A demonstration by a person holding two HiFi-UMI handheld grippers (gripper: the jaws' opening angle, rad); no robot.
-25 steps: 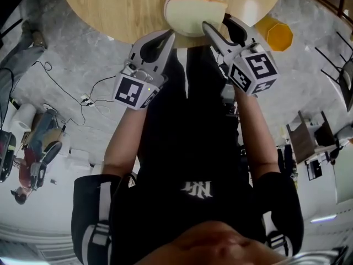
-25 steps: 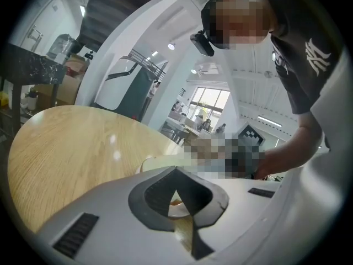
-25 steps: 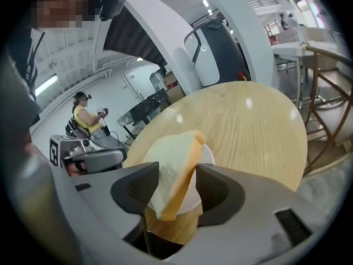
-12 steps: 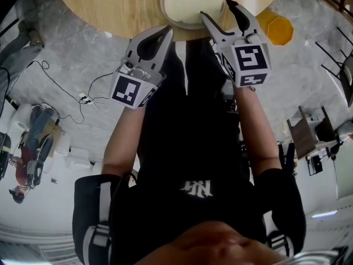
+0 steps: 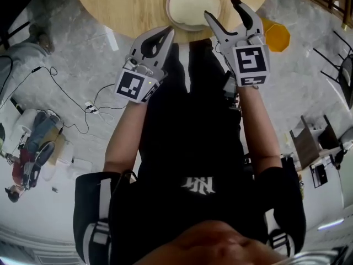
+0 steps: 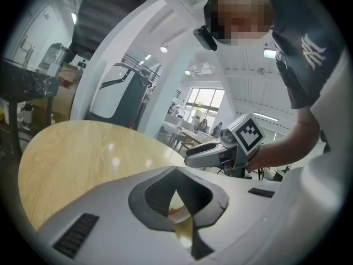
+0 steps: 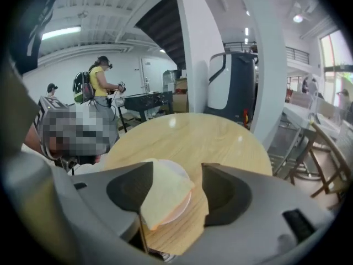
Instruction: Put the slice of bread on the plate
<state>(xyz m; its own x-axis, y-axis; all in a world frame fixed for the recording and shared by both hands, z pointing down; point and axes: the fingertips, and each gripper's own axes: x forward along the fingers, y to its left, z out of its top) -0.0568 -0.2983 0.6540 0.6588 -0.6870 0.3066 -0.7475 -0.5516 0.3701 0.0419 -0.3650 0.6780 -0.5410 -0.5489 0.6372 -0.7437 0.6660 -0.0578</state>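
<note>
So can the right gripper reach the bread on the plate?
Probably yes. The right gripper has just opened its jaws, gripping nothing, and hangs close by the bread on the plate; nothing lies between them.

right tongs: jaws just opened, empty | raised off bread slice

Glossy pale wood table; smooth, perhaps ceramic plate; soft matt bread.
</note>
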